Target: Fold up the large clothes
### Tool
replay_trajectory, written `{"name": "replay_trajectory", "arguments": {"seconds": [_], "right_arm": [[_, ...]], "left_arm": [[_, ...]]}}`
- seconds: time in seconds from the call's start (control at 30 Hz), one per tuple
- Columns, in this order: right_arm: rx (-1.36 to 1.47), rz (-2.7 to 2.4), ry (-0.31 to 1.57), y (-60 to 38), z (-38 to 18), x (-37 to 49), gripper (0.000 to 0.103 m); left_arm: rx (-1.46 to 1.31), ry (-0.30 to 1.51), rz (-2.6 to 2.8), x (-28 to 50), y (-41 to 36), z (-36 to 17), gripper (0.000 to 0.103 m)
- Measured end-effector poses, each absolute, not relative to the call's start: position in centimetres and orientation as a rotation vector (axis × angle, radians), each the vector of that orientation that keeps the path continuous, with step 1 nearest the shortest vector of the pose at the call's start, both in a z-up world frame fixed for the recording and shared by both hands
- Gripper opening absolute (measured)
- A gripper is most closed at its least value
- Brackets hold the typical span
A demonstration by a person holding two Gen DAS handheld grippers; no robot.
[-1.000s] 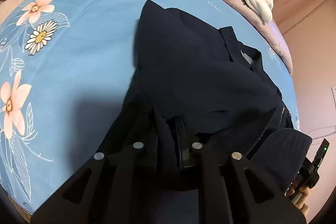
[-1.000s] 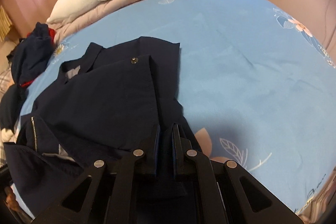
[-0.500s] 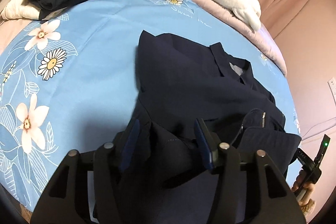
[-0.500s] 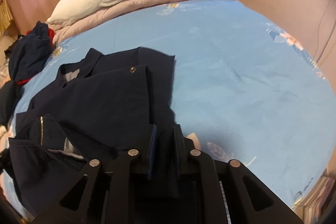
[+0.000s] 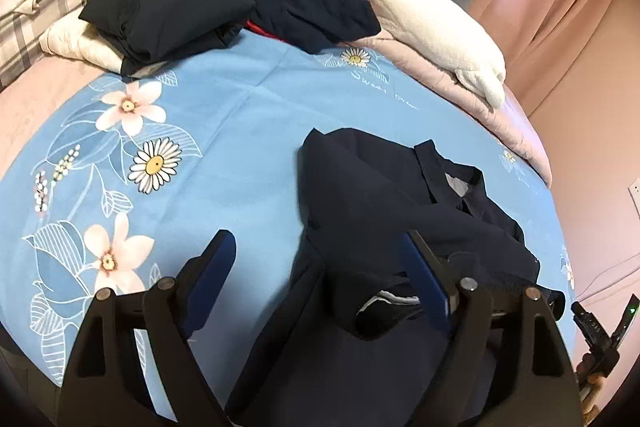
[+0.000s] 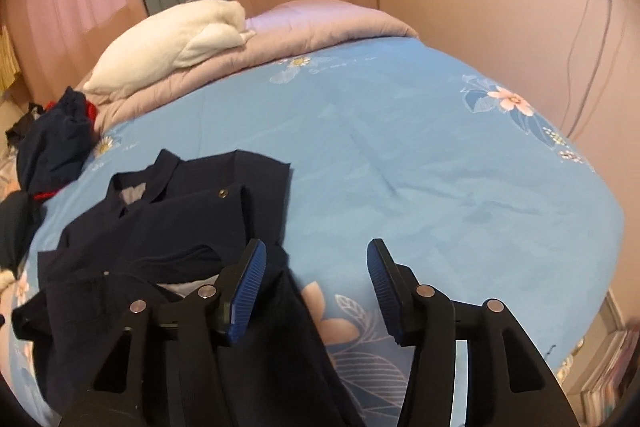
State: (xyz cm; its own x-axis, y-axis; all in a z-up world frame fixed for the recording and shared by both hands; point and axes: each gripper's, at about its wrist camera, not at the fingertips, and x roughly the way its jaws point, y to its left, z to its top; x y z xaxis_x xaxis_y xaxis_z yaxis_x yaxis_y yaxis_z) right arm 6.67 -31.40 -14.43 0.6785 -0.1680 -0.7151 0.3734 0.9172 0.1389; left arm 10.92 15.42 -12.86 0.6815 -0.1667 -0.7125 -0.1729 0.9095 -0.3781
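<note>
A dark navy jacket [image 5: 380, 211] lies partly folded on the blue floral bedsheet [image 5: 240, 115], collar toward the far side. It also shows in the right wrist view [image 6: 160, 227], with a brass snap on its folded panel. My left gripper [image 5: 320, 267] is open and empty, raised above the jacket's near left edge. My right gripper [image 6: 316, 279] is open and empty; its left finger hangs over the jacket's right edge, its right finger over bare sheet.
A pile of dark folded clothes [image 5: 208, 3] sits at the sheet's far side, next to a white pillow [image 5: 436, 27] on a mauve quilt [image 6: 320, 27]. The pink wall [image 6: 500, 7] lies on the right. The other hand-held gripper [image 5: 600, 339] shows at the lower right.
Both grippers were shut on the jacket's near edge a second ago. Both have opened, let the fabric drop onto the bed, and lifted back.
</note>
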Motion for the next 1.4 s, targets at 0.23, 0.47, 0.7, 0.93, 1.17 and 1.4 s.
{"name": "replay_trajectory", "arguments": {"seconds": [0.23, 0.47, 0.7, 0.93, 1.17, 1.4], "right_arm": [[0.301, -0.196, 0.768, -30.8, -13.9, 6.1, 0.064], [0.24, -0.042, 0.847, -28.3, -15.7, 7.3, 0.085], [0.17, -0.047, 0.979, -27.4, -19.9, 10.8, 0.085], [0.212, -0.003, 0.985, -27.9, -21.9, 13.3, 0.071], [0.253, 0.019, 0.969, -28.1, -21.9, 12.6, 0.029], [0.261, -0.024, 0.886, -27.9, -19.9, 10.6, 0.014]], "left_arm": [[-0.452, 0.851, -0.061, 9.9, 15.7, -12.3, 0.097], [-0.374, 0.871, -0.168, 9.5, 14.1, -12.9, 0.102], [-0.225, 1.001, -0.191, 10.8, 11.6, -17.9, 0.102], [-0.078, 0.977, -0.147, 13.8, 10.1, -20.6, 0.102], [-0.201, 1.01, -0.255, 14.4, 10.4, -21.4, 0.066], [-0.214, 0.989, -0.178, 12.9, 10.6, -19.8, 0.014]]}}
